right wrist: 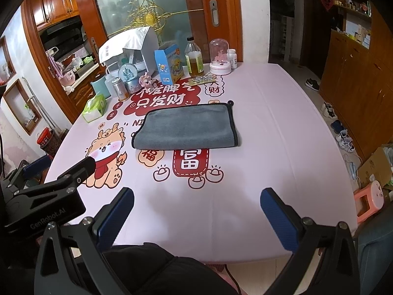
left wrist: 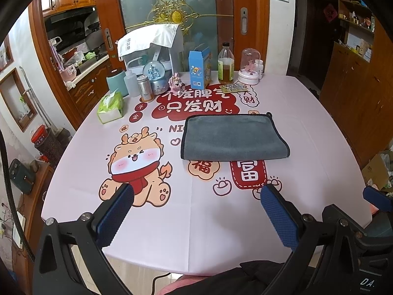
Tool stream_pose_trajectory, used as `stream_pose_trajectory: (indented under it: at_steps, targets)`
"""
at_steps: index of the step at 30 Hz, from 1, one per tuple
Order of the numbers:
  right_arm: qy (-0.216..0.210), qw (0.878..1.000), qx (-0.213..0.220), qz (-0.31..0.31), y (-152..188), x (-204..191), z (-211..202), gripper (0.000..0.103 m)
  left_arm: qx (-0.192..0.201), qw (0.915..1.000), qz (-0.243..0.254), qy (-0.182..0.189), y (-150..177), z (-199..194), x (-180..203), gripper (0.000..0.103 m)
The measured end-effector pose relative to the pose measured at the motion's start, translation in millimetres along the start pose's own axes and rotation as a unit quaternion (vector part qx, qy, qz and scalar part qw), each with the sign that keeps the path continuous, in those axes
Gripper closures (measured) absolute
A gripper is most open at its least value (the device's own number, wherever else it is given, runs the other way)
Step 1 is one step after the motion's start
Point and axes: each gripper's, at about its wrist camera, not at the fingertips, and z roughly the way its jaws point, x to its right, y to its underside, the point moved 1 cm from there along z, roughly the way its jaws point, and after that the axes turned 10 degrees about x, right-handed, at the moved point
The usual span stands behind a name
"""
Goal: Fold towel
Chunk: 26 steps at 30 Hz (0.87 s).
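A grey towel (left wrist: 233,136) with a black hem lies folded in a flat rectangle in the middle of the pink printed tablecloth (left wrist: 172,221); it also shows in the right wrist view (right wrist: 189,127). A small black loop sticks out at its far right corner. My left gripper (left wrist: 196,194) is open and empty, held above the near table edge, well short of the towel. My right gripper (right wrist: 197,196) is open and empty, also near the front edge. The left gripper (right wrist: 59,169) shows at the left of the right wrist view.
Along the table's far edge stand a tissue pack (left wrist: 110,108), a teal cup (left wrist: 116,80), bottles, a snow globe (left wrist: 155,75), a blue carton (left wrist: 200,67), an oil bottle (left wrist: 226,65) and a glass dome (left wrist: 250,66). Wooden cabinets (right wrist: 356,78) and shoes are on the right.
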Motion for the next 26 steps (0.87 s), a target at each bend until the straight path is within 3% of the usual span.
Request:
stream_pose_trajectory:
  at_steps: [26]
  targets:
    - [0.000,1.000,-0.005,0.004,5.3,7.6,1.6,0.000,-0.001,1.0000,0.003,-0.001,2.2,1.0,4.5,0.001]
